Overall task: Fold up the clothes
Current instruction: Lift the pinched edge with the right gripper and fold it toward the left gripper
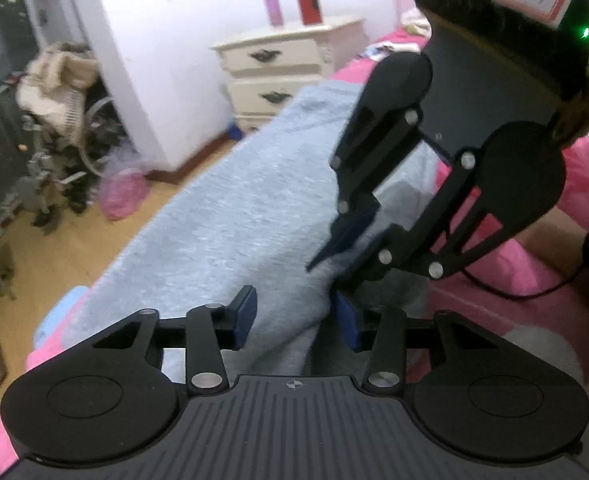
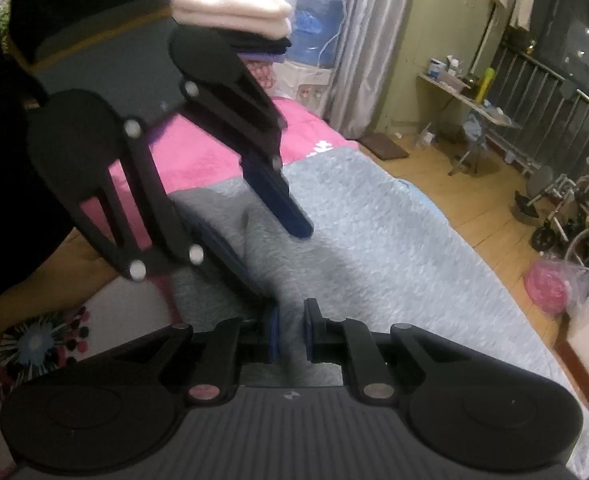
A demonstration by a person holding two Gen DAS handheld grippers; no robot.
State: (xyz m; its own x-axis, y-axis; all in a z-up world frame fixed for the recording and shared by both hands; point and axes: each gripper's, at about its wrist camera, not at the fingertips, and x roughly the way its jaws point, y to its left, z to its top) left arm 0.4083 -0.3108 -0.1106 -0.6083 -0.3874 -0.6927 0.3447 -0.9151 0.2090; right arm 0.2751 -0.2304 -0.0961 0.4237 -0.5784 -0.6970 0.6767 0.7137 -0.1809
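Cloth: The gray cloth [image 1: 230, 216] lies long and flat on the pink bed [image 1: 534, 292]. It runs from near the claws to the far end by the white drawers [image 1: 278, 68].

Long way: The cloth's long side goes away from both claws, toward the far wall. Its near end is bunched up right at the claws.

Left claw: The left claw [image 1: 294, 320] is spread apart. A fold of gray cloth sits in the gap, but the blue pads [image 1: 244, 314] do not squeeze it. In the right camera the same claw [image 2: 254, 232] shows up on the left, fingers wide, one above the cloth and one low beside it.

Right claw: The right claw [image 2: 290, 330] is pinched tight on a ridge of the gray cloth [image 2: 374, 240]. In the left camera it [image 1: 334, 258] points down into the cloth's near end from the right.

Who is nearer: Both claws are at the same near end, just beside each other. Only the right one has hold of it.

Pose: Both claws point along the cloth toward the far end. The right one tips down steeply. A bare arm [image 2: 42, 284] rests low over the bed on the left.

Next move, I think: The left claw must close on the fold between its pads. Then both can lift the near end and carry it far, along the long side.

Watch out: If the left claw shuts on too little cloth, that corner may slip.

Other things: A pile of folded clothes [image 2: 234, 16] sits far off on the bed.
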